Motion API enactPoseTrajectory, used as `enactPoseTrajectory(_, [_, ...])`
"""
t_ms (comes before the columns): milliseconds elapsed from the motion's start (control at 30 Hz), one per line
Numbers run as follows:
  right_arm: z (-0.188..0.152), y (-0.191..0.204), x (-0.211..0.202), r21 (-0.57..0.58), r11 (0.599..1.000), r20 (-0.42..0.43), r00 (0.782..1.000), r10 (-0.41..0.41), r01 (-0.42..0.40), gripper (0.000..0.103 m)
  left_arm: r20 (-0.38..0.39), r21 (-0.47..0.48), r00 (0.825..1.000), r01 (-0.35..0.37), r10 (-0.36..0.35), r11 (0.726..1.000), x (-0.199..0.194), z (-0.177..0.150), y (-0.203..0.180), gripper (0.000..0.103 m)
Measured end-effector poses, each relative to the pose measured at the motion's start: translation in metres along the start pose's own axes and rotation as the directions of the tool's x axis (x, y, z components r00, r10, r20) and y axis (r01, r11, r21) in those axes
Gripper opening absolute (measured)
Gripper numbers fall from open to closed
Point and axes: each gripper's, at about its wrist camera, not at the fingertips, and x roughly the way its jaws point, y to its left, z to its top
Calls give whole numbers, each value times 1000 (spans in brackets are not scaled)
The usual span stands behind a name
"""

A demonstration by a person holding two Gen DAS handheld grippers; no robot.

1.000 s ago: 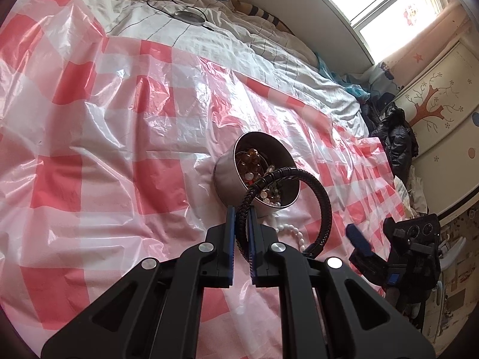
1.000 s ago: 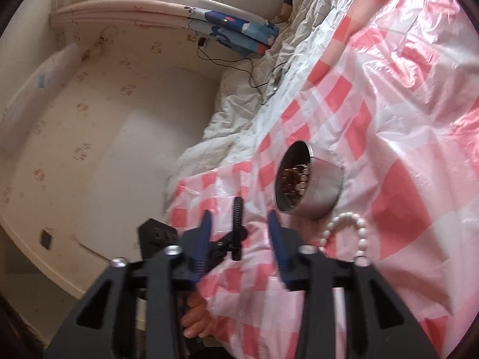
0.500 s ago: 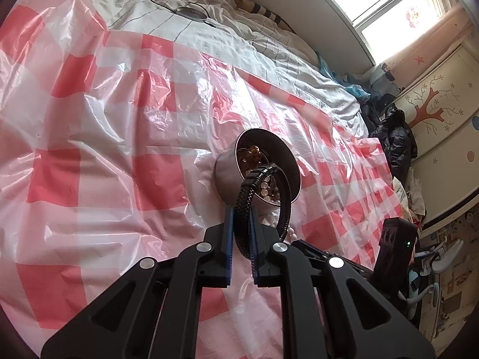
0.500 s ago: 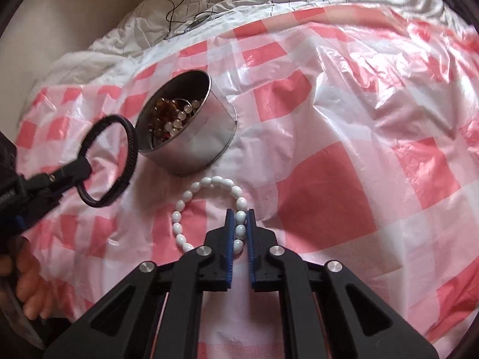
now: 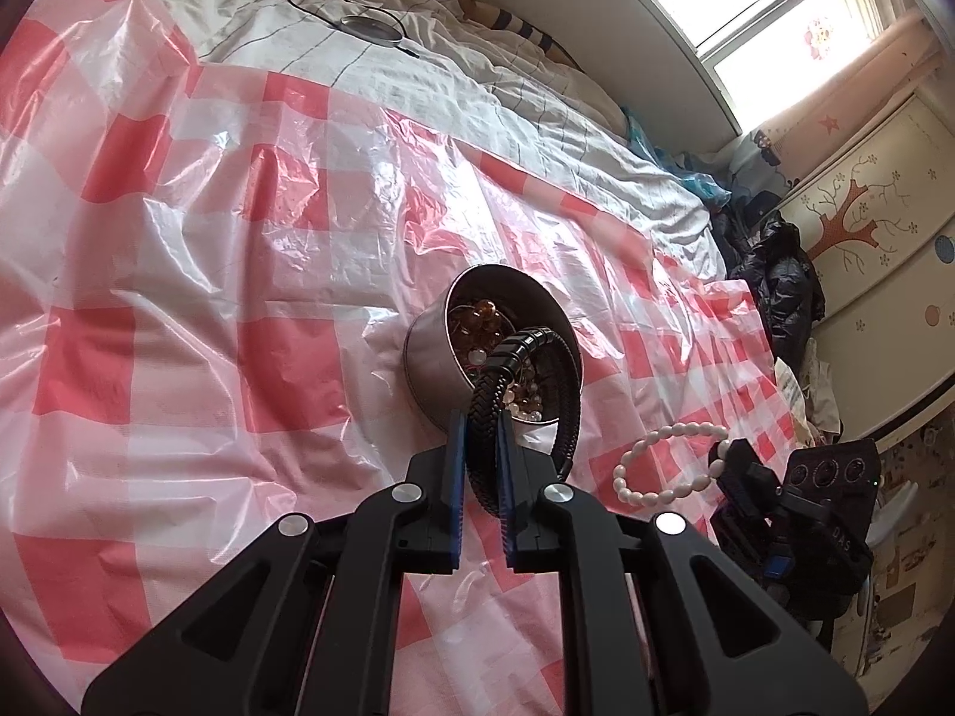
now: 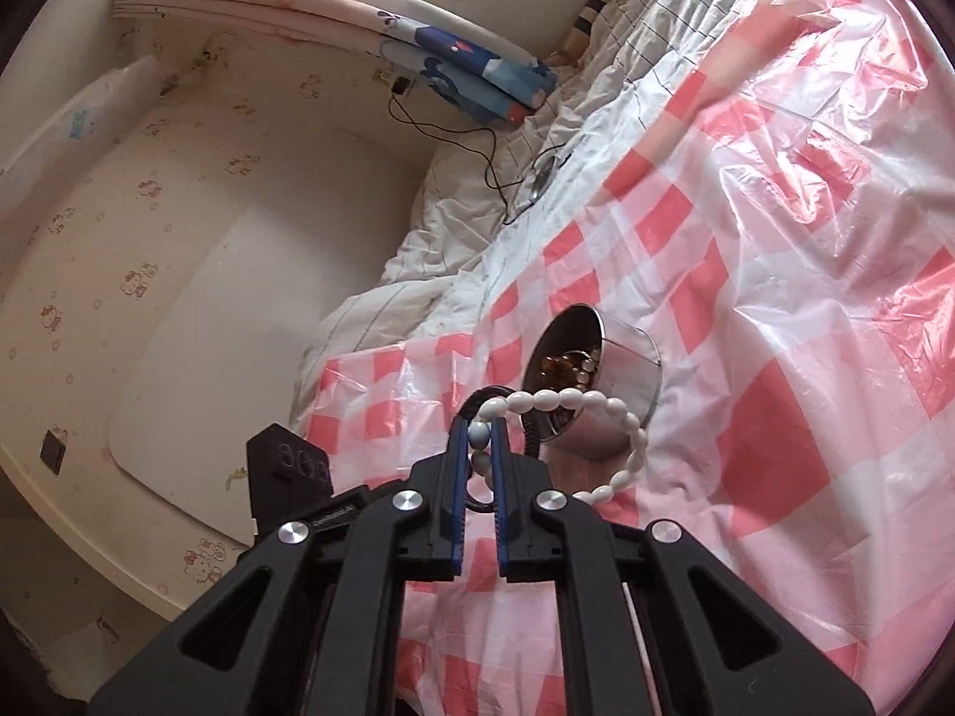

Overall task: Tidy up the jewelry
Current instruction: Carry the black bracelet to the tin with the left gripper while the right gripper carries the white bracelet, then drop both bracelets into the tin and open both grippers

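A round metal tin (image 5: 431,352) holding amber and pearl beads sits on the red-and-white checked plastic sheet (image 5: 179,298). My left gripper (image 5: 479,426) is shut on a black braided bracelet (image 5: 570,411), holding it just in front of the tin's mouth. My right gripper (image 6: 479,432) is shut on a white bead bracelet (image 6: 597,403), lifted off the sheet near the tin (image 6: 632,370). In the left wrist view the white bead bracelet (image 5: 668,465) hangs from the right gripper (image 5: 737,459) at the lower right. The black bracelet (image 6: 528,423) shows behind the white one.
The sheet covers a bed with a rumpled white quilt (image 5: 477,89) at its far side. A black cable and round charger (image 5: 370,27) lie on the quilt. Dark clothes (image 5: 776,274) are piled by a cupboard at the right. A wall (image 6: 149,238) borders the bed's left.
My right gripper has closed on the white bead bracelet and lifted it off the sheet. The black bracelet in my left gripper has swung round in front of the tin.
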Motion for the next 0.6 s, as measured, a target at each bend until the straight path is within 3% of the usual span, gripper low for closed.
enactPoseTrajectory(367, [26,22,15,-64,993,15,995,98,-97,8,28,-14,999,25,-25,1000,24,20,-13,9])
enactPoseTrajectory(533, [41,29,41,-120,991,-22,999,48,-50,8,-4,-42,999,32,-33,999,49,29,-17,9])
enactPoseTrajectory(600, [45,32,59,-161,987,-46,999,-10,2,8,0,-51,1000,-16,16,999,55,30,-19,14])
